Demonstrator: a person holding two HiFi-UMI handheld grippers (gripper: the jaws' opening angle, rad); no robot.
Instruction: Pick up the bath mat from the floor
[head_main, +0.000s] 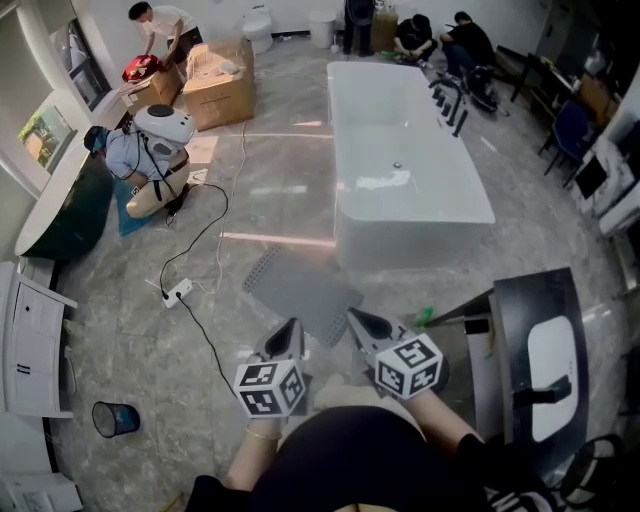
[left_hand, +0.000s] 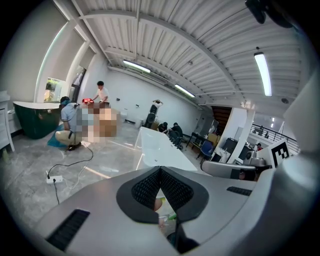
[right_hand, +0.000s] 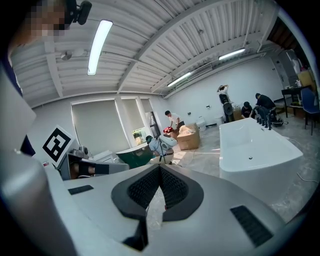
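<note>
The bath mat (head_main: 300, 290) is a grey, dotted rectangle lying flat on the marble floor, just in front of the white bathtub (head_main: 400, 150). Both grippers are held close to my body, above the floor and on the near side of the mat. My left gripper (head_main: 290, 335) is shut with nothing in it, its tip over the mat's near edge. My right gripper (head_main: 362, 325) is also shut and empty, beside the mat's near right corner. In the gripper views, the left gripper (left_hand: 160, 170) and the right gripper (right_hand: 160, 167) point level across the room, and the mat is not visible.
A power strip (head_main: 178, 292) with a black cable trails left of the mat. A person (head_main: 150, 160) kneels by a dark green tub (head_main: 65, 215). Cardboard boxes (head_main: 220, 85) stand at the back. A dark vanity (head_main: 545, 360) is at right, a black bin (head_main: 115, 418) at lower left.
</note>
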